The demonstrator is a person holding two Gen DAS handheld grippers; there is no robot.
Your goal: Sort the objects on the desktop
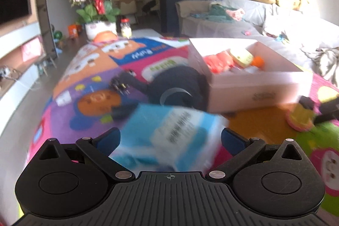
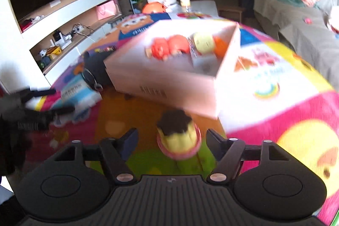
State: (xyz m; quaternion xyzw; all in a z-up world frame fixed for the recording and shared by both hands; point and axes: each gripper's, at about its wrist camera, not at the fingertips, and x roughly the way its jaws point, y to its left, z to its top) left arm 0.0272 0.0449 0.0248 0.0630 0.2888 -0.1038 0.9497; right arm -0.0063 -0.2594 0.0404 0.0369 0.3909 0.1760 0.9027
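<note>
Yellow pudding toy (image 2: 179, 139) with the dark scalloped top and pink base is what the right tool (image 2: 171, 140) is lined up on: it stands upright on the desk (image 2: 275, 111), long axis vertical, dark end up, right between the fingers, which stand wide and don't look like they're touching it yet. Just beyond it is the pink box (image 2: 169, 86), which already has a few things in it, a red toy (image 2: 167, 48), a yellow one (image 2: 204, 42) and something orange (image 2: 220, 49), so I'd say the sorting is partly done. Over on the left, the left tool (image 1: 170, 139) has a blue and white packet (image 1: 169, 135) between its fingers; it's blurry, and I honestly can't tell if the pads are pressing on it. The packet's longer side seems to run near-to-far, tilted a bit. A black round pouch-like thing (image 1: 178, 86) still lies against the box's left side, so pudding, packet and pouch look left to go.
</note>
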